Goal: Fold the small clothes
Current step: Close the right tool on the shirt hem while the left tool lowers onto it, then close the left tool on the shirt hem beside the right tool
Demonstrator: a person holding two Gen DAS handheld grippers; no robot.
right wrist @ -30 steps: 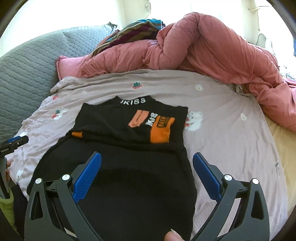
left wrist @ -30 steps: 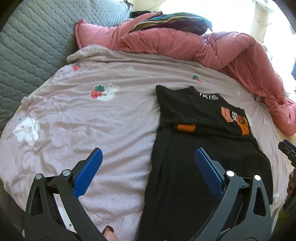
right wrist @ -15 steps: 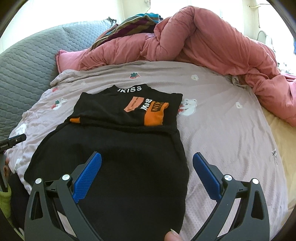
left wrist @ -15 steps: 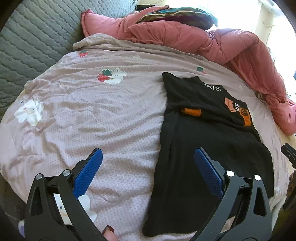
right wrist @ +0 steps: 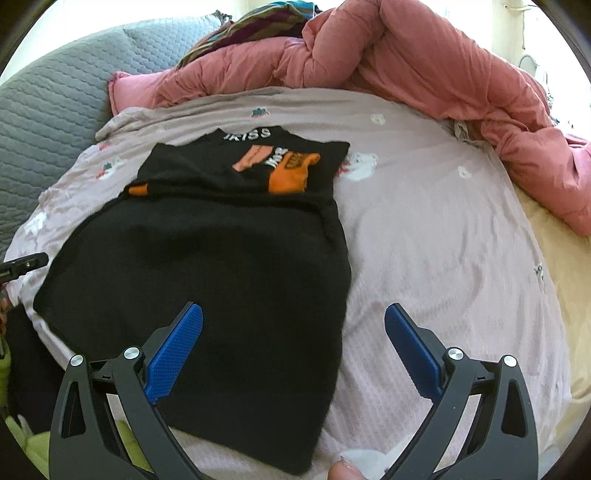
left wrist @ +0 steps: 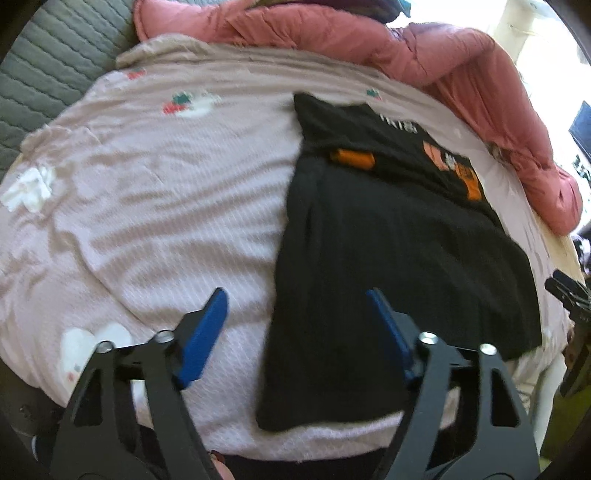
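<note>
A small black top [left wrist: 399, 251] with orange patches and white lettering lies flat on the pink bedsheet [left wrist: 155, 192], its lower hem near the bed's front edge. It also shows in the right wrist view [right wrist: 229, 266]. My left gripper [left wrist: 295, 328] is open and empty above the garment's lower left corner. My right gripper [right wrist: 293, 343] is open and empty above the garment's lower right edge. The right gripper's tip shows at the right edge of the left wrist view [left wrist: 569, 295]. The left gripper's tip shows in the right wrist view [right wrist: 22, 264].
A rumpled pink duvet [right wrist: 406, 59] runs along the back and right of the bed. A grey quilted headboard [right wrist: 48, 103] stands at the left. Striped cloth [right wrist: 251, 26] lies on the duvet. A yellow sheet [right wrist: 561, 258] shows at the right.
Both grippers have pulled back toward the bed's front edge, so more of the garment's hem and the bed edge show. Both stay open. The garment has not moved.
</note>
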